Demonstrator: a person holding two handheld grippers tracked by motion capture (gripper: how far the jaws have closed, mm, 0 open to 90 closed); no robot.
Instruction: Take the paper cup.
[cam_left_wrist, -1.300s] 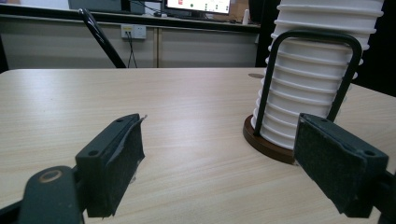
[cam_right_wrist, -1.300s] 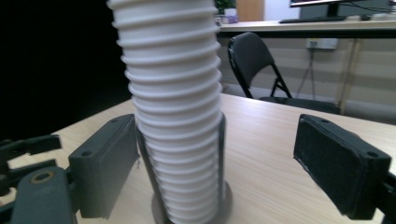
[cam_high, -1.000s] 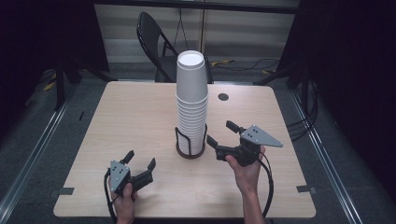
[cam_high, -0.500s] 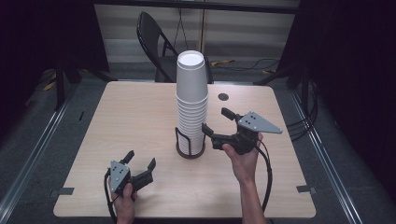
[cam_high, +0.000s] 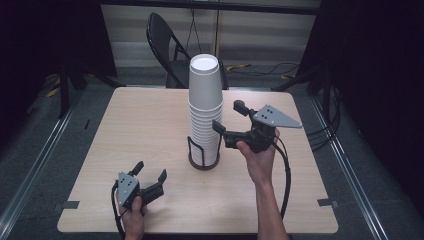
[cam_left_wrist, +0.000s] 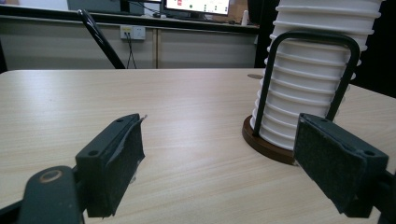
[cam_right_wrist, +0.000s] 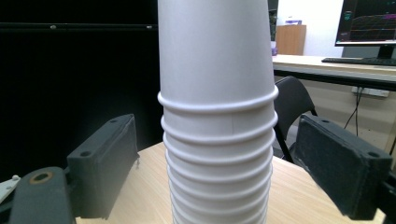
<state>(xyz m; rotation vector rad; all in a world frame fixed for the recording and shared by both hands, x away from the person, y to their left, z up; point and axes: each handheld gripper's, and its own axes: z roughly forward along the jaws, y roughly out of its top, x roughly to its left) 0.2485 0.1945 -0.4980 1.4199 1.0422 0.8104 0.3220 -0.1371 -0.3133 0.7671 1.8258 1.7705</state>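
While the left hand-held gripper (cam_high: 149, 172) rests open near the table (cam_high: 150, 120) edge, the right hand-held gripper (cam_high: 228, 118) gapes beside the cup stack (cam_high: 204, 107)

Each hand carries a black hand-held two-jaw left gripper (cam_high: 148, 175) or matching black right gripper (cam_high: 227, 119), both built of matte black plastic. The jaws are flat rectangular blocks faced with dark, felt-like pads (cam_left_wrist: 126, 163), and a small round screw hole sits on each jaw's outer face. A grey three-cornered plate (cam_high: 275, 116) dotted with small holes tops each gripper. A black cable (cam_high: 287, 172) trails from each. The forearms are bare, without sleeves.
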